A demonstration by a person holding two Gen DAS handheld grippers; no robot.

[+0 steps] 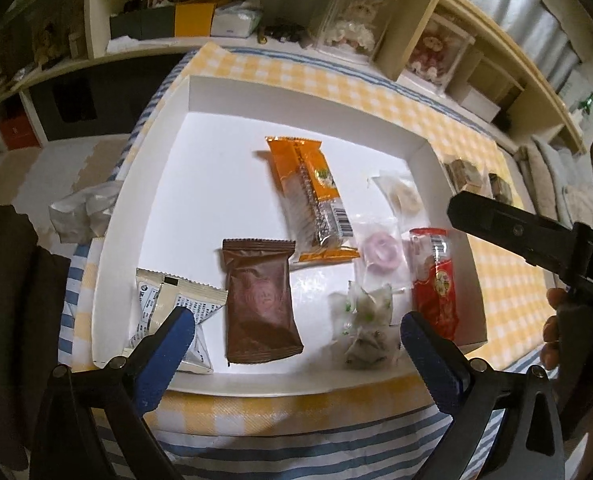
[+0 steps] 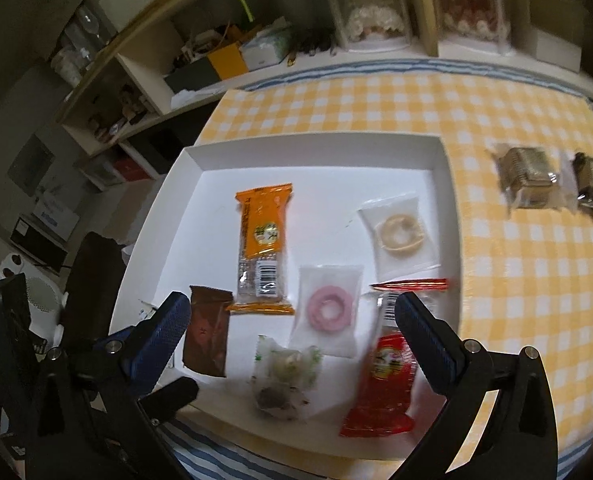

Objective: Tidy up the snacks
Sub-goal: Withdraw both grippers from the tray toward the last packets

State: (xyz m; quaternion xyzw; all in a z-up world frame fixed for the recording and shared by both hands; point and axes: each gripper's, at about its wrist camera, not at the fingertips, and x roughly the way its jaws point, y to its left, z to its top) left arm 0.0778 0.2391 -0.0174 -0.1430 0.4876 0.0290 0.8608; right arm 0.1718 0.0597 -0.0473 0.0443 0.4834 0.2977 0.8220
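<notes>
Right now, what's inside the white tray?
The white tray holds an orange packet, brown packet, red packet, pink ring candy, beige ring candy, a clear wrapped sweet and a white sachet, partly covered by a left finger.

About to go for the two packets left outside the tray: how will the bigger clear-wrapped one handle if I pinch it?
The bigger clear-wrapped packet lies flat on the checked cloth, so it probably won't roll. Its glossy film looks slippery, and loose ends may crumple. The blocky brown contents look fairly stiff, possibly crumbly, so pinch gently across the middle.
</notes>
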